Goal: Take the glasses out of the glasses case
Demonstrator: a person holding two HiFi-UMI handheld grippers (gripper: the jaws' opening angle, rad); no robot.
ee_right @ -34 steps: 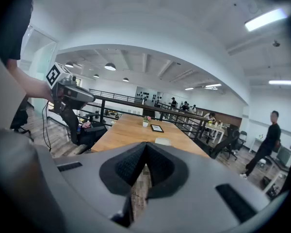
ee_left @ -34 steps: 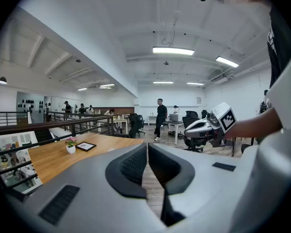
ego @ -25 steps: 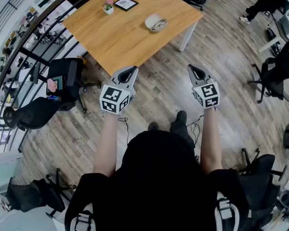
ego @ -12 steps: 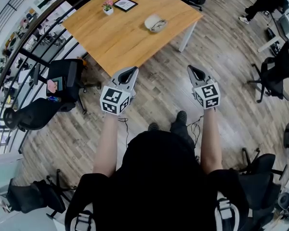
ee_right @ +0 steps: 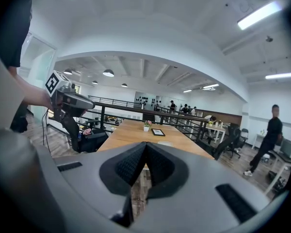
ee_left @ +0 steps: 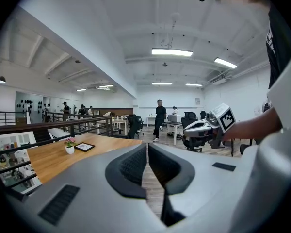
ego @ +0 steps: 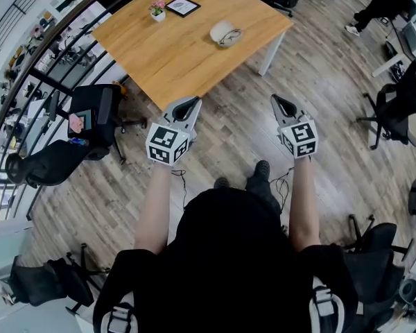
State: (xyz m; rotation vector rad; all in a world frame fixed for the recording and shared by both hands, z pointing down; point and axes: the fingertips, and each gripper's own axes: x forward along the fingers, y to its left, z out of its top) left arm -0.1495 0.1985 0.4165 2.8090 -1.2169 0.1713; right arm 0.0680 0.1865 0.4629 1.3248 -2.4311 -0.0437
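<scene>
L gripper (ego: 189, 103) is showing jaws pressed together w/ nothing between them, held out in front of the person over the wood floor (ego: 229, 116), tip just short of the table's near edge. R gripper (ego: 277, 100) is likewise showing jaws closed tight & gripping nothing, hovering over the floor beside the table's near corner, well apart from the L one. Neither is touching anything. The wooden table (ego: 166, 54) is standing ahead of both grippers. The glasses case (ego: 224, 30), pale & lying open, is sitting near the table's right edge, well away from both grippers, w/ the dark-framed glasses (ego: 230, 39) resting in it at its near side. A small flower pot (ego: 156, 10) & a black picture frame (ego: 182, 5) are sitting at the table's far end. A black office chair (ego: 93, 113) is standing left of the table. A person (ego: 385, 2) is sitting far off at top right.
</scene>
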